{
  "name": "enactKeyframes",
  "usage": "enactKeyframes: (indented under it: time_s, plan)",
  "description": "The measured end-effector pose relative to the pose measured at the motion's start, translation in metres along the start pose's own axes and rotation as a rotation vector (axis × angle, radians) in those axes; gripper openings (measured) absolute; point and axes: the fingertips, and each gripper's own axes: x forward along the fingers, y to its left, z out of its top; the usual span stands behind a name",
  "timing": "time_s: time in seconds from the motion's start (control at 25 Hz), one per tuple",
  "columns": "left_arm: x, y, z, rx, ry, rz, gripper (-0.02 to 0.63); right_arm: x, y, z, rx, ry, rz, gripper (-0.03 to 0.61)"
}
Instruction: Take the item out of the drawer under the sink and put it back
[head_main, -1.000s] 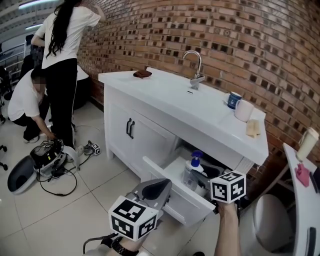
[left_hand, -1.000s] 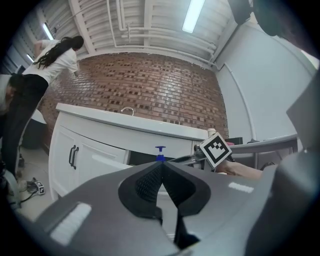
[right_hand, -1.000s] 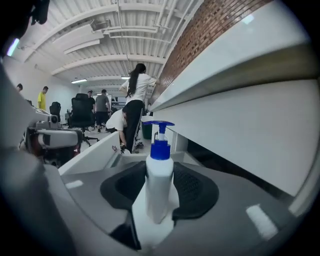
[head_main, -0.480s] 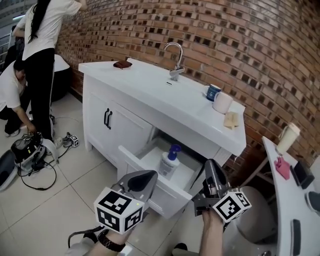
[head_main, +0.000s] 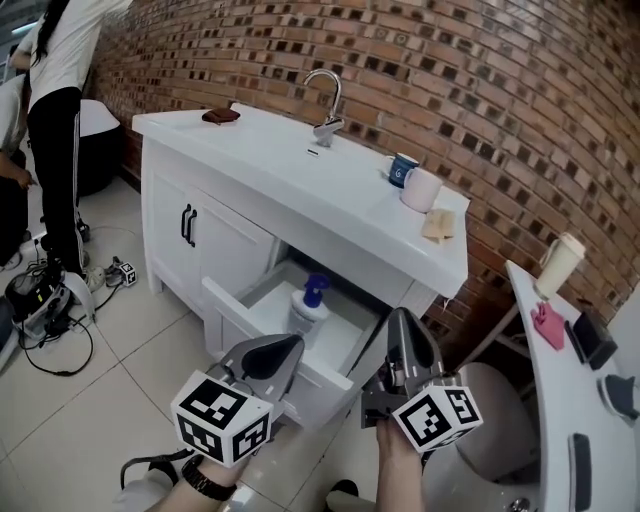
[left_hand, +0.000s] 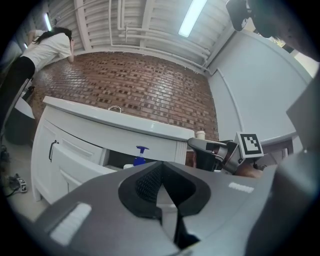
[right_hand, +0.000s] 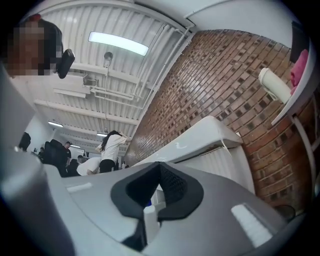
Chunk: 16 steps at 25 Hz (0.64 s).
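A white pump bottle with a blue top (head_main: 307, 305) stands upright in the open drawer (head_main: 229, 303) under the sink; it also shows in the left gripper view (left_hand: 140, 155). My left gripper (head_main: 291, 344) hovers just in front of the drawer's front panel, jaws shut and empty (left_hand: 161, 167). To the drawer's right, my right gripper (head_main: 397, 319) is clear of the bottle and points up toward the counter edge. Its jaws are together with nothing held (right_hand: 159, 167).
The white vanity top (head_main: 262, 160) carries a faucet (head_main: 325, 100), a blue mug (head_main: 402, 170), a white mug (head_main: 422, 190), a cloth (head_main: 437, 226) and a brown item (head_main: 220, 115). A person (head_main: 52, 70) and floor gear (head_main: 40, 300) are at the left. A white table (head_main: 560, 400) stands at the right.
My right gripper has drawn back from the bottle in the drawer and closed its jaws. The bottle stays in the drawer. The head view has swung to the right.
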Motion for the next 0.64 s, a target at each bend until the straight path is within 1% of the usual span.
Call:
enactKeyframes:
  time_s: [0.2, 0.4, 0.64]
  plan:
    - [0.002, 0.0, 0.0, 0.011, -0.003, 0.005, 0.02, -0.001, 0.008, 0.004, -0.008, -0.011, 0.014, 0.001]
    - [0.001, -0.004, -0.001, 0.016, 0.002, -0.006, 0.02, 0.0, 0.016, -0.002, -0.012, 0.002, 0.026, 0.001]
    - [0.001, -0.002, 0.0, 0.013, 0.006, -0.011, 0.019, -0.001, 0.026, -0.006, -0.085, 0.024, 0.034, 0.0]
